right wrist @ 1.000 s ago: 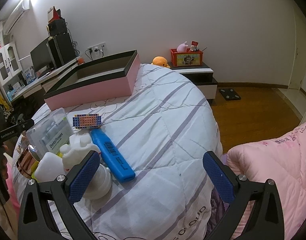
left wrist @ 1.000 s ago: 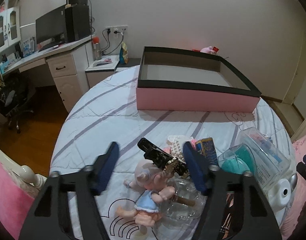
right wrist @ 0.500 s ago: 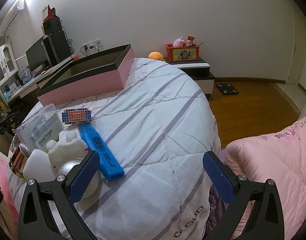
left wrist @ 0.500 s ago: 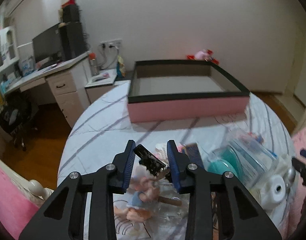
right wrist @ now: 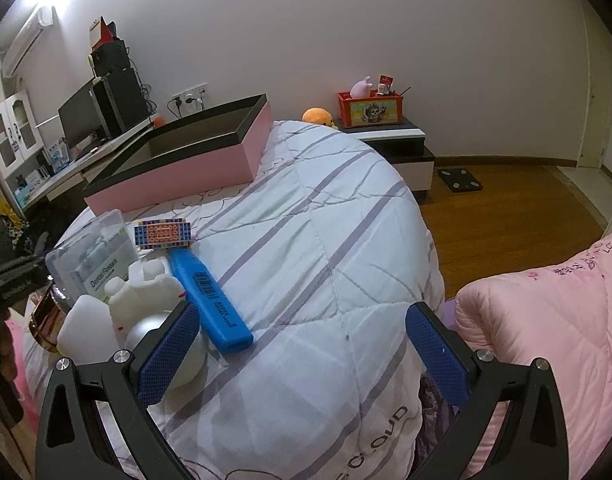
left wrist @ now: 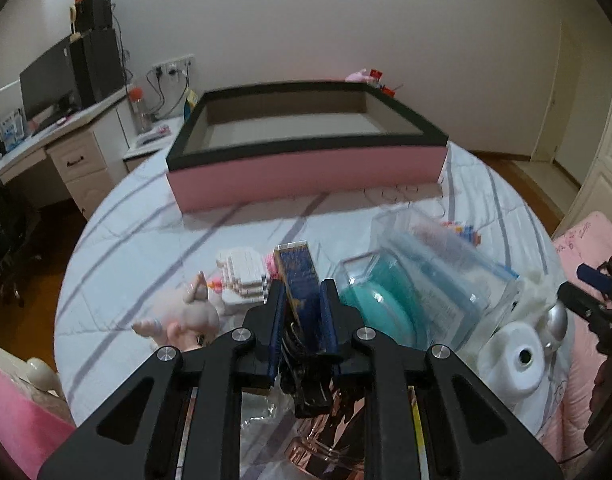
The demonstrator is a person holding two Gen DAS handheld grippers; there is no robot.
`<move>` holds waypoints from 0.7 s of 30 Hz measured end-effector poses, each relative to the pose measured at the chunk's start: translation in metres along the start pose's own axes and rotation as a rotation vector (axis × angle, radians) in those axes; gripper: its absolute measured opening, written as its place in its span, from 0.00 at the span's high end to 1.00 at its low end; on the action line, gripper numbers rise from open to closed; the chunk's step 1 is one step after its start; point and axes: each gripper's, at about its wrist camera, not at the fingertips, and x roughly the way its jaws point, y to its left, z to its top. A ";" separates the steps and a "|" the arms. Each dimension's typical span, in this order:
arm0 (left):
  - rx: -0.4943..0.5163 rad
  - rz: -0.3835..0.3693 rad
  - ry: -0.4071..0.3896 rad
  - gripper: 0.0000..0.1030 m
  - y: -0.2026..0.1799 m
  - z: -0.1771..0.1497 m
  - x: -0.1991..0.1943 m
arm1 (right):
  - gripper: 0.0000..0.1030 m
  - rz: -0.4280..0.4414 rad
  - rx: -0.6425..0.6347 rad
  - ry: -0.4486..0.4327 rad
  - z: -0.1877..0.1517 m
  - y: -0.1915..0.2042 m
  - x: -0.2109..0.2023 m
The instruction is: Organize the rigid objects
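Left gripper [left wrist: 301, 312] is clamped tight on the dark gold-trimmed object [left wrist: 306, 384], pink box [left wrist: 306, 176] waiting at twelve o'clock, so lift clear of the clutter first, while right gripper [right wrist: 301, 352] hangs wide, empty.

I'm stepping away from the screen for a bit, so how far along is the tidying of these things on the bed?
Barely begun. Done: nothing shows inside the pink box, though its floor is only partly visible. In hand: the left gripper is shut on a dark object, not yet lifted clear. Left: the blue marker, brick tile, floss box and doll. The right gripper is open.
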 end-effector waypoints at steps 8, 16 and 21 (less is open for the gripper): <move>-0.023 0.003 -0.013 0.47 0.014 -0.017 -0.013 | 0.00 -0.004 0.001 0.004 -0.003 0.001 -0.002; -0.029 0.025 -0.050 0.37 0.024 -0.034 -0.031 | 0.00 -0.013 -0.005 0.000 -0.005 0.004 -0.008; -0.036 0.011 -0.053 0.48 0.025 -0.036 -0.031 | 0.00 -0.025 -0.013 0.001 -0.007 0.007 -0.011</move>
